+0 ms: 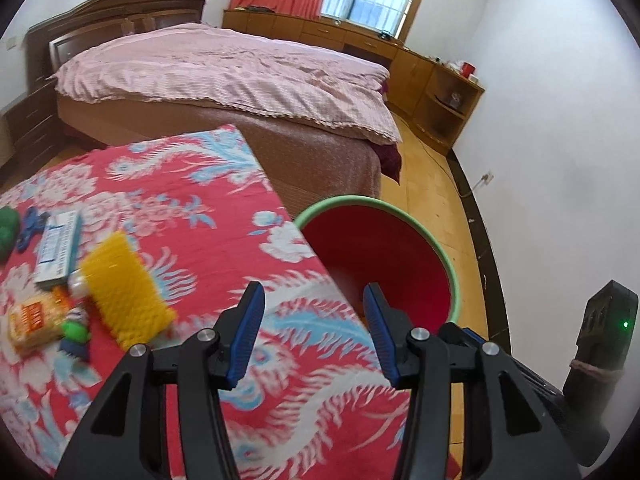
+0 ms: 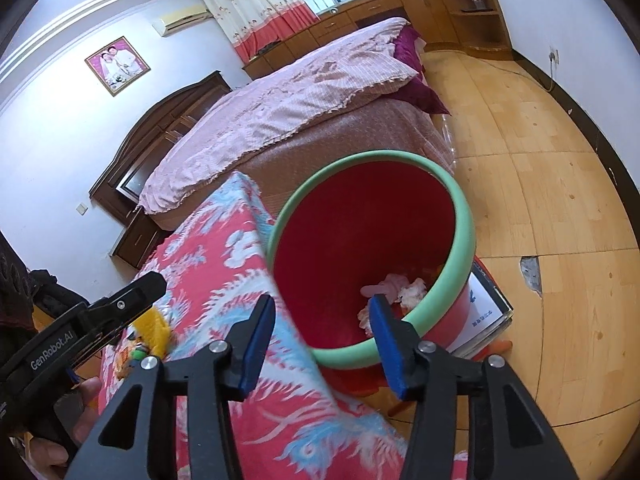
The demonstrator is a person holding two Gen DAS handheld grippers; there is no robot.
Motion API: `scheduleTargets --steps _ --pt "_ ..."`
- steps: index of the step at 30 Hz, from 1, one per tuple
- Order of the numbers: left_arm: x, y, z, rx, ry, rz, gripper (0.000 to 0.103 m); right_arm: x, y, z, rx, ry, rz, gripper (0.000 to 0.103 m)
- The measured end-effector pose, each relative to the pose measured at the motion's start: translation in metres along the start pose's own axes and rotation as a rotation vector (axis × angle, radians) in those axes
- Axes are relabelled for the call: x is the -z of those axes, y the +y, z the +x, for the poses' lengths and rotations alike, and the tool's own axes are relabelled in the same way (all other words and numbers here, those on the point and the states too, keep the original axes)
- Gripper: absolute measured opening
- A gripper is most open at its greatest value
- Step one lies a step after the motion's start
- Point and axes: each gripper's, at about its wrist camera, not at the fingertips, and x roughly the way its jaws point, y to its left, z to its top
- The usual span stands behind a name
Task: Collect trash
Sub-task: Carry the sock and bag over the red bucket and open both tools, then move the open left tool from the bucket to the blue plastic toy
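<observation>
Both grippers, left [image 1: 314,334] and right [image 2: 322,344], stood spread and empty. Crumpled trash lay inside the red bin [image 2: 460,216]; remaining clutter [image 1: 60,292] sat at nine o'clock, so reaching there before closing seemed wise.

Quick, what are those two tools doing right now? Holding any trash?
Left tool: open, holding nothing, above the red cloth.
Right tool: open, holding nothing, at the bin.

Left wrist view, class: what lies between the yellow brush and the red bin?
Only bare floral cloth covering the table lies between the yellow brush and the red bin; no other trash sits there. The left wrist view shows it.
</observation>
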Motion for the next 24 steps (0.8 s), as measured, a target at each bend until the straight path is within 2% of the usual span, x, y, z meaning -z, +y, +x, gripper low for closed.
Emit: scheduleTargets --steps 11,24 --pt "0.022 0.047 -0.038 -0.093 -0.011 -0.063 0.052 0.02 0.046 -0.013 -0.033 0.009 -0.096 0.053" --pt "0.057 0.123 -0.05 -0.274 0.059 -0.201 0.052 0.046 0.082 -0.006 -0.065 0.058 -0.161 0.054"
